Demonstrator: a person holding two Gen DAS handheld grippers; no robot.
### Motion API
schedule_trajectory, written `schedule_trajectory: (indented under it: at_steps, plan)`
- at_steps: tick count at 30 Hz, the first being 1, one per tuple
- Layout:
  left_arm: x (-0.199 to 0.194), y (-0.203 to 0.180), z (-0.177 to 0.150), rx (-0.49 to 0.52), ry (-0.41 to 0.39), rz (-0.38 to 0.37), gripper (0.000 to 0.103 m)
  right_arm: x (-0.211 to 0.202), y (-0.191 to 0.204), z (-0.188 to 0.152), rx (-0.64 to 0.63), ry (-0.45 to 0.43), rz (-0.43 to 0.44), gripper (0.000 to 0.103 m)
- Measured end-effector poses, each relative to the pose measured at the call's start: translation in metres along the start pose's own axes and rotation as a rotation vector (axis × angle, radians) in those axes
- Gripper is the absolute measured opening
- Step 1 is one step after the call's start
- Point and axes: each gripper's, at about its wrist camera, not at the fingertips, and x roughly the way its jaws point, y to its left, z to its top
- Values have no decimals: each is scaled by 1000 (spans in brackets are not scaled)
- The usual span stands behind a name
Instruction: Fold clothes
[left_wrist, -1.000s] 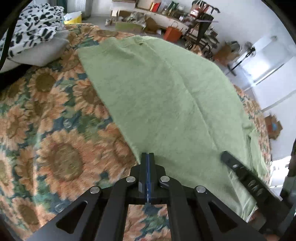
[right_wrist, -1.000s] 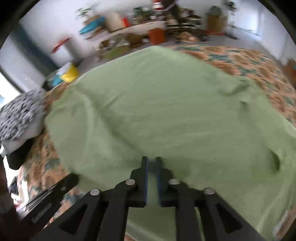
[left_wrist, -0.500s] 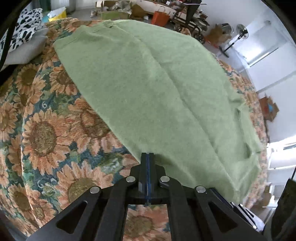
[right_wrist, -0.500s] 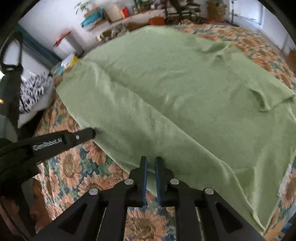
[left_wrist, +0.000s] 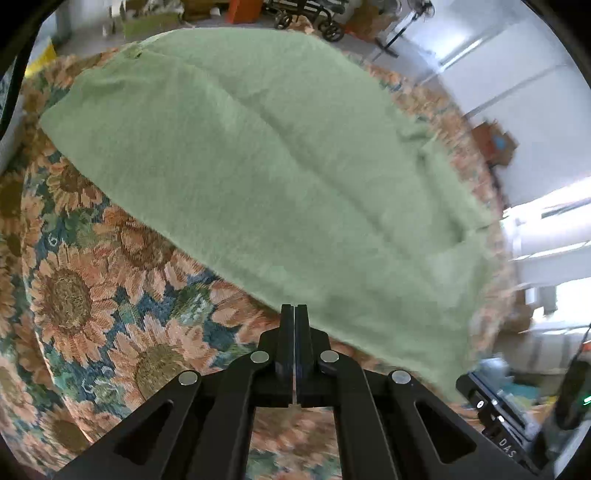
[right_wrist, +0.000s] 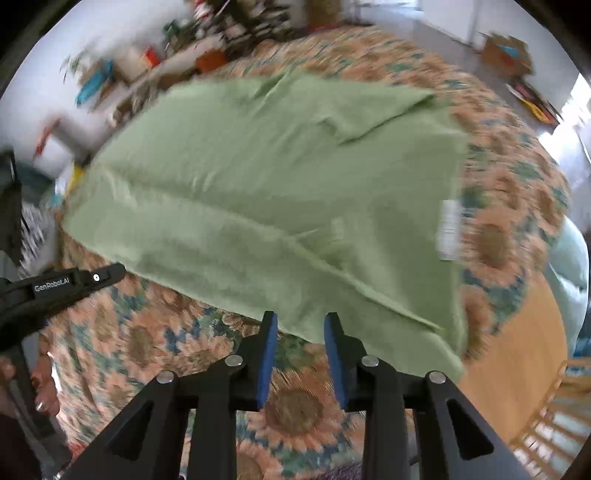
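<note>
A: What is hard for you to see?

B: Your right view is blurry, most of all at the edges. The room behind the bed (right_wrist: 498, 192) is a smear of boxes and shelves. A white tag (right_wrist: 447, 229) sits at the shirt's right edge, but you cannot read it. In your left view the shirt's far corner blurs out, and your right claw (left_wrist: 495, 417) is cut off at the bottom right.

A: Where is the shirt?

B: The green shirt (left_wrist: 266, 177) lies spread flat on the sunflower bed (left_wrist: 74, 295). A long crease runs across it. One sleeve (right_wrist: 373, 110) is folded in on top.

A: And your claws?

B: Your left claw (left_wrist: 294, 325) is closed tight, pads together, with nothing you can see between them. Its tip sits right at the shirt's near edge. Your right claw (right_wrist: 300, 332) has just been opening. Its blue pads (right_wrist: 267, 350) stand a little apart with nothing held. The shirt's edge lies just past the tips.
</note>
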Motion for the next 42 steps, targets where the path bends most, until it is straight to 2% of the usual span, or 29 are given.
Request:
schedule_trajectory:
  at_steps: [2,4,6,11,14,18,20,22,25,27,29,33,36,39,41,42]
  plan:
    - [-12,-1,9,-33,1,-43,9,-22,-14,2,50,-33,-10,34]
    - [-23,-4,25,-89,-13,-72,33,-42,-30,7,89,-68,-41,37]
    - [-25,-32,45,-148,-16,-115,41,-58,-40,14,106,-88,-70,37]
    - [-9,-44,71,-254,2,-141,41,-75,-77,37,170,-137,-40,40]
    - [-5,-57,93,-299,25,-122,41,-55,-91,74,194,-146,12,41]
    - [10,-86,148,-336,60,-14,41,-19,-107,136,84,-104,80,42]
    - [29,-111,186,-332,113,42,41,5,-103,170,-49,-61,85,44]
    - [46,-134,226,-335,130,92,41,29,-97,203,-183,-20,89,44]
    - [63,-152,274,-385,109,197,41,54,-80,246,-375,22,120,44]
    - [73,-158,298,-405,91,249,41,67,-71,264,-447,54,151,44]
    - [86,-159,315,-423,107,298,41,79,-63,275,-523,84,159,44]
    - [120,-164,336,-469,144,376,41,104,-57,285,-586,138,185,45]
    - [132,-160,341,-473,180,427,41,120,-58,283,-582,187,220,45]
    - [136,-150,337,-477,207,478,41,128,-57,281,-615,207,218,45]
    - [136,-147,334,-487,185,476,41,132,-55,281,-640,215,217,45]
    - [135,-146,332,-493,179,473,36,134,-54,281,-652,220,220,46]
